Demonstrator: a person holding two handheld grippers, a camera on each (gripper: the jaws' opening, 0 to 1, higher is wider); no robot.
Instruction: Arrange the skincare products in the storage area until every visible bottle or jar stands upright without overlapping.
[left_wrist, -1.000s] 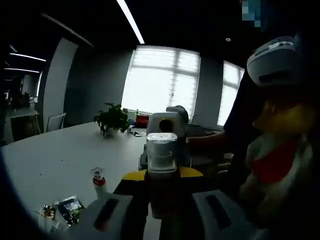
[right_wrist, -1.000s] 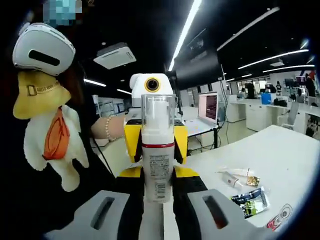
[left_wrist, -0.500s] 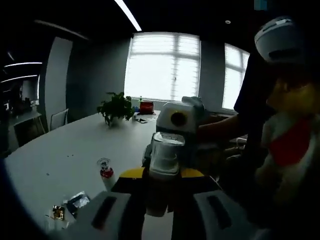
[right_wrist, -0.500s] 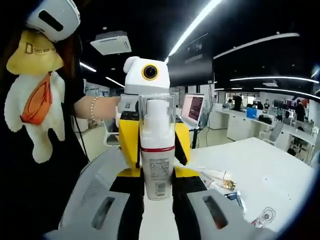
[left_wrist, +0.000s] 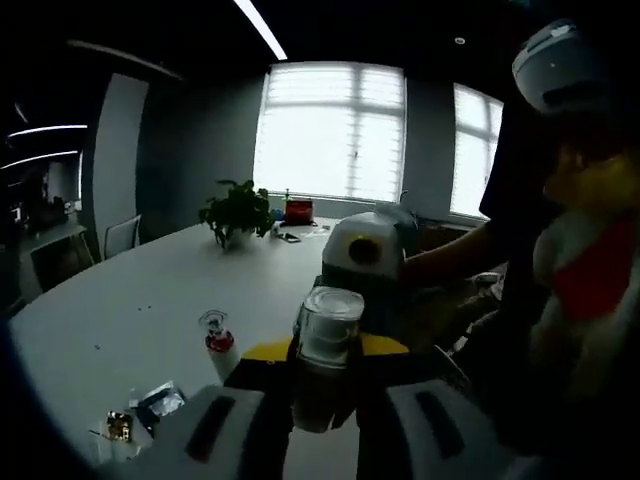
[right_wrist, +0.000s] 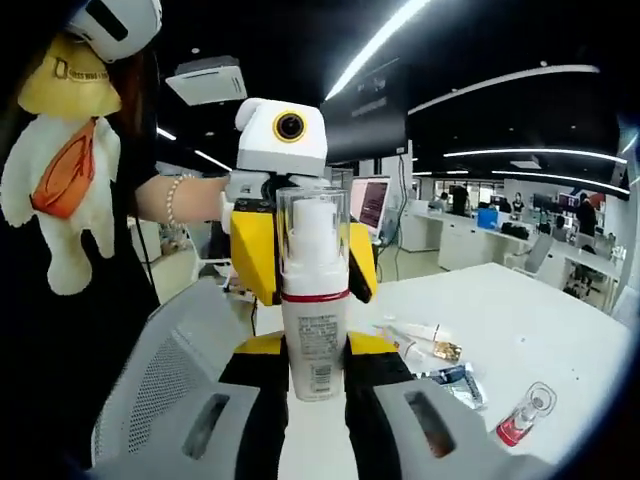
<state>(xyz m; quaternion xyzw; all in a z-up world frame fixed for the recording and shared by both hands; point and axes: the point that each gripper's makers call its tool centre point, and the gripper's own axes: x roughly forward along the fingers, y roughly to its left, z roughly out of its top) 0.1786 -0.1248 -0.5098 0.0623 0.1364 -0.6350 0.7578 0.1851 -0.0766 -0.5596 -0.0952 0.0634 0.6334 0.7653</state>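
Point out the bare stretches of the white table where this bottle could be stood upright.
In the left gripper view the table lies bare between the potted plant and the small red-based bottle. In the right gripper view it is bare beyond the tubes. The sachets and tubes crowd the near part beside the held bottle.

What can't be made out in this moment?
- Bottle label: print too small, right gripper view.
- Bottle base: hidden between the jaws, left gripper view.
- Sachets: too small to identify, right gripper view.
- Storage area: not identifiable on the table.
- Small bottle: warped at the fisheye edge.
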